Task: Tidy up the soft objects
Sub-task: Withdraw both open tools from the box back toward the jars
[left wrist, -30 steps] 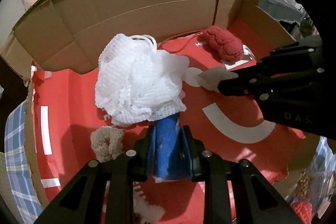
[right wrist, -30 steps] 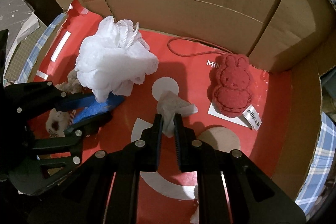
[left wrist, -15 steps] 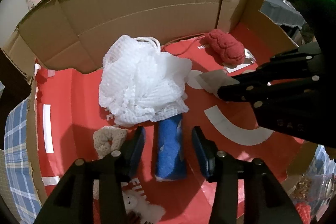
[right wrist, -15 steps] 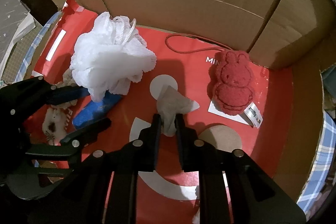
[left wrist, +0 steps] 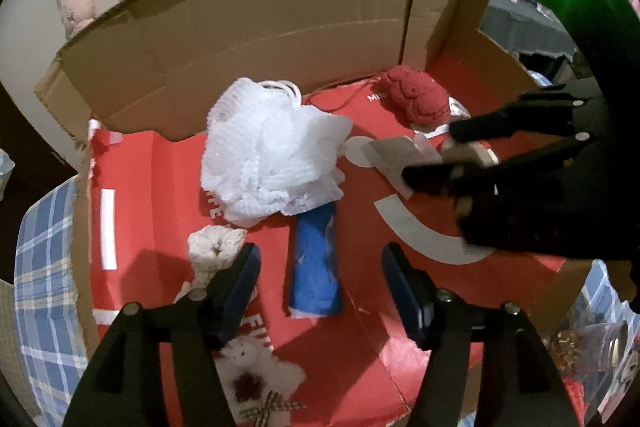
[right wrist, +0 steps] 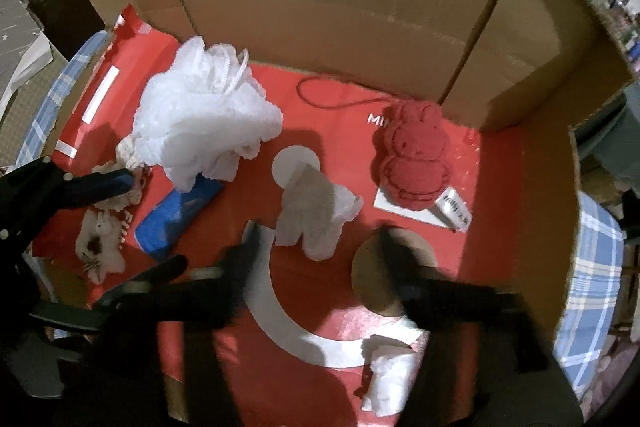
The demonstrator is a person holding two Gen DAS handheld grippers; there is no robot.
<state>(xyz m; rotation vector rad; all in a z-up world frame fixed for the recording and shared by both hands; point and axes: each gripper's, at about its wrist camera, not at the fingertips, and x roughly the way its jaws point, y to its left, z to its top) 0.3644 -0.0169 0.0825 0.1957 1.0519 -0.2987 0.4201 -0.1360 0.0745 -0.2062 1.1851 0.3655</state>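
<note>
Inside the cardboard box [left wrist: 248,39] with a red floor lie a white mesh bath puff [left wrist: 268,151], a blue rolled cloth [left wrist: 316,263], a red bunny sponge [right wrist: 412,159] and a crumpled white tissue [right wrist: 316,211]. My left gripper [left wrist: 320,275] is open, its jaws straddling the blue cloth without touching it. My right gripper [right wrist: 320,251] is open just behind the tissue, which lies free on the floor. The puff [right wrist: 200,131] rests on the far end of the blue cloth [right wrist: 176,215].
A cream knitted scrunchie [left wrist: 216,247] and a small white plush toy [left wrist: 256,371] lie at the box's front left. Another white tissue [right wrist: 388,375] lies at the front edge. A beige round pad [right wrist: 372,267] lies by the right jaw. Blue plaid cloth [left wrist: 44,267] surrounds the box.
Both grippers opened and pulled back. The left let go of the blue cloth; the right let go of the tissue, which now lies on the box floor.
</note>
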